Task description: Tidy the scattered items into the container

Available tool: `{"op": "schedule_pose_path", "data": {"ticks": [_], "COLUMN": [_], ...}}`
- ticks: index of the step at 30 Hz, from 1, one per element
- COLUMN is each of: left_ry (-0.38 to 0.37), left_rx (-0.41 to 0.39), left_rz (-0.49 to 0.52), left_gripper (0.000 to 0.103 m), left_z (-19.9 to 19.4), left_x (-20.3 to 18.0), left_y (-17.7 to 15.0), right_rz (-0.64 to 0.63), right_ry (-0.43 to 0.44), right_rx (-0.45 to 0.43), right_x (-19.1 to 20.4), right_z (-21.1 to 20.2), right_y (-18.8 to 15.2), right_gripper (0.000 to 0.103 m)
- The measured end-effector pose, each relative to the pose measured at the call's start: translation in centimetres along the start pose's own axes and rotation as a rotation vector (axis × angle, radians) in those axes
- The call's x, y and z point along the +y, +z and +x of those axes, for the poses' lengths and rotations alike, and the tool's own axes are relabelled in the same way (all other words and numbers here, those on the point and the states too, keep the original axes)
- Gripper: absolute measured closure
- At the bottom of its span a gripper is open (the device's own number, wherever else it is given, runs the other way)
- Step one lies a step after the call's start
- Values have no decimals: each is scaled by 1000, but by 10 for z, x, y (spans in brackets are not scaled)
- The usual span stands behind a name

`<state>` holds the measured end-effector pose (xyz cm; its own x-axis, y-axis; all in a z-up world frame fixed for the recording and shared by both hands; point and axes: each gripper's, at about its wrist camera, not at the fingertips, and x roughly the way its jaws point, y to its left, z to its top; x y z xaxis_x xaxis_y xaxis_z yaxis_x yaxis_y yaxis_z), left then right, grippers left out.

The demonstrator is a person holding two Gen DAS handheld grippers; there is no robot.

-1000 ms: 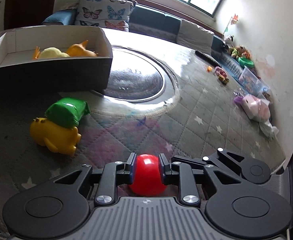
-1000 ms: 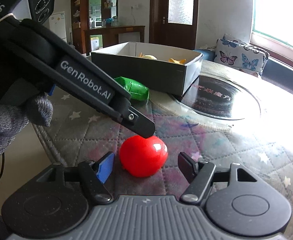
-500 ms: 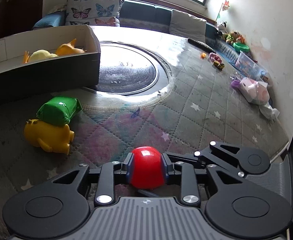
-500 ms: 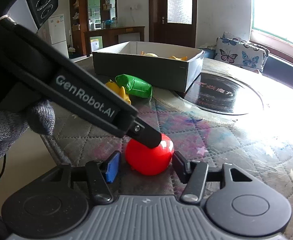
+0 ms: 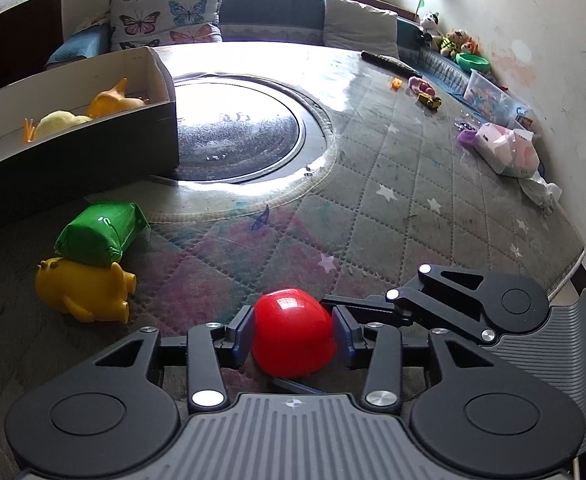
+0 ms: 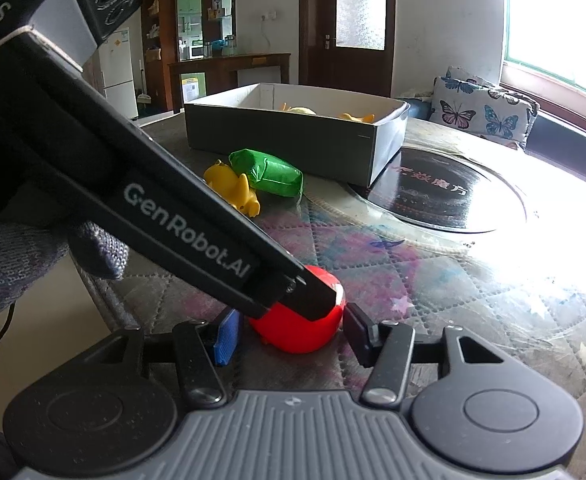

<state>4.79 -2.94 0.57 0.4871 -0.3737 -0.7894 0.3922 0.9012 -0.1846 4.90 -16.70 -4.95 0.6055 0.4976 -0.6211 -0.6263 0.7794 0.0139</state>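
**Red ball gripped, two toys waiting, box partly filled**

The task is partway through, as far as the views show. The cardboard box [image 5: 73,148] on the tabletop [image 5: 413,208] already holds a pale yellow toy [image 5: 59,122] and an orange toy [image 5: 113,100]. Outside it lie a green packet [image 5: 99,232] and a yellow pig toy [image 5: 81,290], touching each other just in front of the box wall, and the red ball [image 5: 293,336] near the tabletop's front edge.

The left tool [image 5: 293,336] is closed on the red ball, one pad pressed to each side. The right tool [image 6: 289,334] sits around the same ball with its fingers spread; a gap shows on both sides, so it grips nothing.

The ball is glossy, smooth and round, bright red with a window highlight on top. Whether it rests on the quilted cover or is just lifted cannot be told. By my judgement, three items remain to be boxed, the ball first.
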Motion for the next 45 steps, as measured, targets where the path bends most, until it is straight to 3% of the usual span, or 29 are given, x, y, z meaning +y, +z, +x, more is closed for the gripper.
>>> {"op": "schedule_pose_path", "data": {"ticks": [11, 21, 33, 45], "left_ry": [6, 11, 8, 47], "left_rx": [56, 66, 32, -66], "left_rz": [55, 64, 33, 23], "left_gripper": [48, 47, 48, 48], "left_z": [13, 17, 8, -16], "left_x": [-4, -4, 0, 16], "left_y": [6, 6, 7, 33], "right_rz": [8, 9, -3, -77], "right_ry": [6, 11, 14, 15], "right_rx": [-10, -14, -25, -85], "right_x": [-2, -5, -3, -6], "right_z": [2, 4, 2, 8], "right_y": [1, 2, 8, 46], "right_gripper": [47, 47, 48, 48]}}
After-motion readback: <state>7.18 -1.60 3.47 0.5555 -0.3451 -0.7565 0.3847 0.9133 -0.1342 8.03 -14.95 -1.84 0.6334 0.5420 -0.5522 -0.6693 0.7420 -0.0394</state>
